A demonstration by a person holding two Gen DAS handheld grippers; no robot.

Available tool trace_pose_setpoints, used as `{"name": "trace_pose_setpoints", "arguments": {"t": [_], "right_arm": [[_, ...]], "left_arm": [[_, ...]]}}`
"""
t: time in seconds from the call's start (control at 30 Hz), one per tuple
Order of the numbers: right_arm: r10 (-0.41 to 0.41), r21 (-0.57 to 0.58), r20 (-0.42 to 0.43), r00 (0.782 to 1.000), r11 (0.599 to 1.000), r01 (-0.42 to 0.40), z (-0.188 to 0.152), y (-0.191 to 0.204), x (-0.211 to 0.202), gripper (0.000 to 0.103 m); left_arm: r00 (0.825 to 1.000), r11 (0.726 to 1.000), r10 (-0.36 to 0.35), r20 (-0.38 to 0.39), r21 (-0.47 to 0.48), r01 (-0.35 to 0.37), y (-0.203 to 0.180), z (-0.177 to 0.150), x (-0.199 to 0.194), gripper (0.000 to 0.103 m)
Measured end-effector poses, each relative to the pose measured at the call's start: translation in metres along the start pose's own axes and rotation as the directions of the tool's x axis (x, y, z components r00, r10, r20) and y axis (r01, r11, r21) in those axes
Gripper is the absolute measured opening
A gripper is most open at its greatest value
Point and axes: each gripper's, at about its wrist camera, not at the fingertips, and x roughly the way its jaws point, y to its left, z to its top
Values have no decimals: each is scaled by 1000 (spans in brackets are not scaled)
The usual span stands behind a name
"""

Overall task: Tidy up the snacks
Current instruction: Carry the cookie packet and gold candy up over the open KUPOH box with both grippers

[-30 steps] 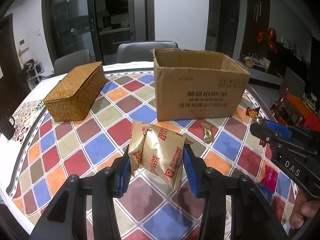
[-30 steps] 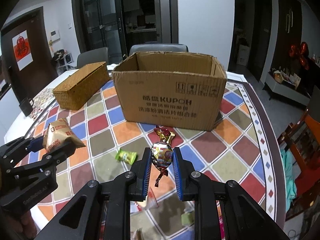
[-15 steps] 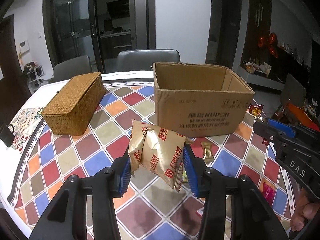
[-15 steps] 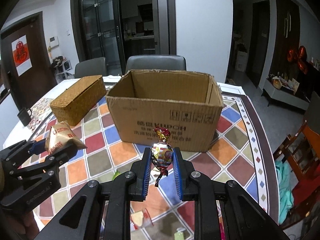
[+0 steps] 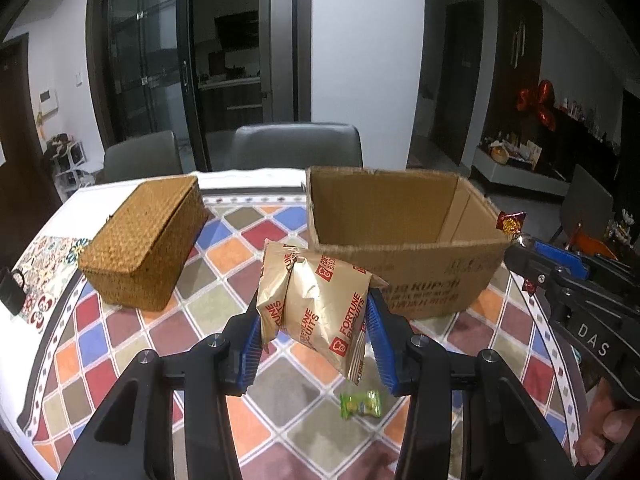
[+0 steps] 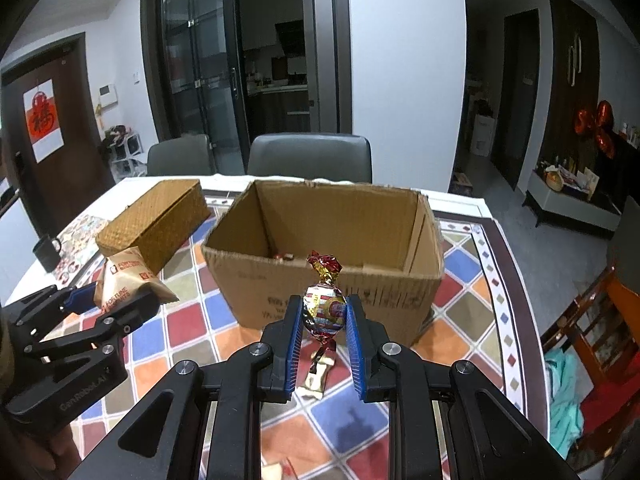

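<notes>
My left gripper [image 5: 314, 320] is shut on a gold Fortune Biscuits packet [image 5: 316, 304] and holds it in the air before the open cardboard box [image 5: 404, 276]; it also shows in the right wrist view [image 6: 116, 296]. My right gripper [image 6: 322, 316] is shut on a red-and-gold foil-wrapped candy [image 6: 324, 308], just in front of the box's near wall [image 6: 320, 292]. A few small snacks lie on the box floor [image 6: 284, 256]. A green candy [image 5: 360, 403] lies on the table below my left gripper.
A closed wicker basket [image 5: 148, 240] stands left of the box on the chequered tablecloth [image 5: 132, 344]. A dark mug [image 6: 47, 250] sits at the table's left edge. Grey chairs [image 5: 296, 146] stand behind the table. A wrapper [image 6: 276, 470] lies near the front edge.
Both grippers have risen and moved closer to the box with their snacks still held; the box's inside now shows from above.
</notes>
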Motion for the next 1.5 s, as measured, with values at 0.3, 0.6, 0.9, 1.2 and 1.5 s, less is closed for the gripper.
{"name": "trace_pose_setpoints", "arguments": {"t": [0.3,0.6,0.9,1.2,1.5], "right_arm": [[3,14,16,1000,1000,-3,17,-8,15,22],[-9,21,38,999,1000,8,36,-19,25,22],[-24,29,50,998,999,22,47,-31,39,22],[-26,40,44,999,999,24,52,-39,56,22],[-25,42,34,999,999,24,50,-44,69,22]], "left_arm": [[1000,1000,-10,10,7,10,-4,23,17,47],[999,999,-30,22,22,29,-13,47,38,47],[999,999,-41,31,27,40,-16,59,58,47],[999,998,-48,25,34,47,-21,67,76,47],[999,998,-47,14,39,46,-28,71,89,47]]}}
